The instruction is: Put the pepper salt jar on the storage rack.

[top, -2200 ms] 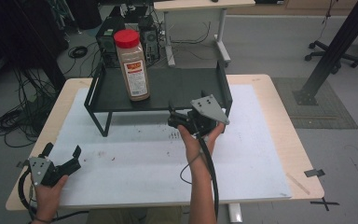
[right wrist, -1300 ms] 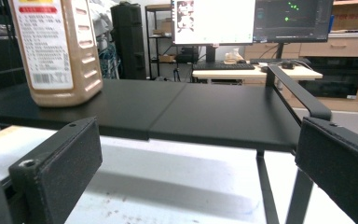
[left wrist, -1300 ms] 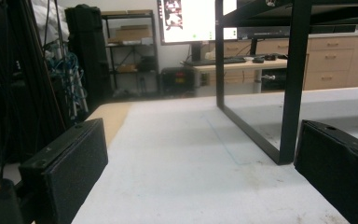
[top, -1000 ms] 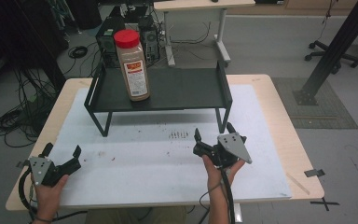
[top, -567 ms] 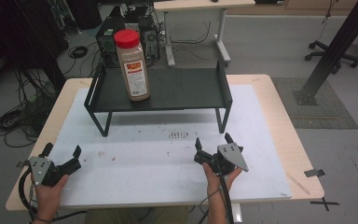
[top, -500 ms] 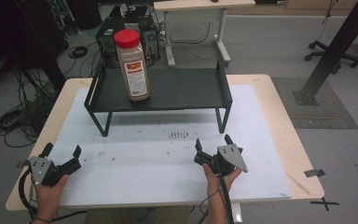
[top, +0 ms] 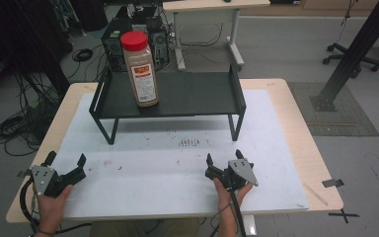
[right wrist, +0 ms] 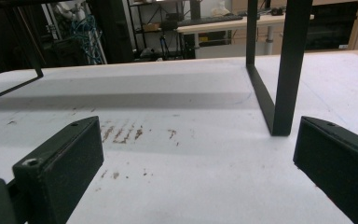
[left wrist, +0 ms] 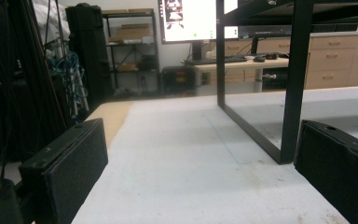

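Table front lies open between both claws; rack legs and jar obstruct the far side.

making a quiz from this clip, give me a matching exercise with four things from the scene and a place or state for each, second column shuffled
Things:
1. spice jar
2. black shelf
3. left tool
4. right tool

Places or states:
A. open, resting at the near left corner of the white mat
B. upright on the left part of the shelf top
C. open, on the mat in front of the shelf's right leg
D. standing across the far half of the white mat

Pairs: 1-B, 2-D, 3-A, 4-C
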Motion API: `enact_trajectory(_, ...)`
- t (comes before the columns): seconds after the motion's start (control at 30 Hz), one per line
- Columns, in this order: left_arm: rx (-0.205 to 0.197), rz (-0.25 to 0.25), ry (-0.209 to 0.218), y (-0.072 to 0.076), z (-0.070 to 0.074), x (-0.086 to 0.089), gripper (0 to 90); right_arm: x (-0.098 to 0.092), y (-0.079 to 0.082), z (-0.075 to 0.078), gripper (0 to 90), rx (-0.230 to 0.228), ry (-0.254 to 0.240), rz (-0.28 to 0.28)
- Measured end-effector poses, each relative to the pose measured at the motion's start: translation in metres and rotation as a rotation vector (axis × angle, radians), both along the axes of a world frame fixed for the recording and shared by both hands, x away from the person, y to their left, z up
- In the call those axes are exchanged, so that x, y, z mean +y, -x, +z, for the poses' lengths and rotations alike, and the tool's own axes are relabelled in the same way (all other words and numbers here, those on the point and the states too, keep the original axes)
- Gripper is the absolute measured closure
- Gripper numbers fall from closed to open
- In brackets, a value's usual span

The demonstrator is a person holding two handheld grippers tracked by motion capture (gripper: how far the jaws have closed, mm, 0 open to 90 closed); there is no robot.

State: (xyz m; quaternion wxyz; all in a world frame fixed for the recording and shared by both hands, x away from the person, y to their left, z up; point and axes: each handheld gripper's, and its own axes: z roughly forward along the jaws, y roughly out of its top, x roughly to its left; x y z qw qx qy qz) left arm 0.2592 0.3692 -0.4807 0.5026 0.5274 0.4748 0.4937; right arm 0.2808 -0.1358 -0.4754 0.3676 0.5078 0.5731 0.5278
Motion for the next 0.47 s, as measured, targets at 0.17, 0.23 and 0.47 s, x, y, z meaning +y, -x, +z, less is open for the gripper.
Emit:
enact_trajectory(0.17,0.0,0.001,-0.001,0.0,0.0,-0.0001,3.2,0.0003,0.0001,0.0002,1.7,-0.001,0.009,0.002)
enact_trajectory(0.23,0.0,0.002,-0.001,0.0001,0.0,-0.0001,3.1,0.0005,0.0003,0.0001,1.7,-0.001,0.01,0.003)
enact_trajectory(0.47,-0.002,0.003,0.001,0.0001,-0.0001,-0.0002,3.2,0.0008,0.0007,-0.0002,1.7,-0.005,0.012,-0.002)
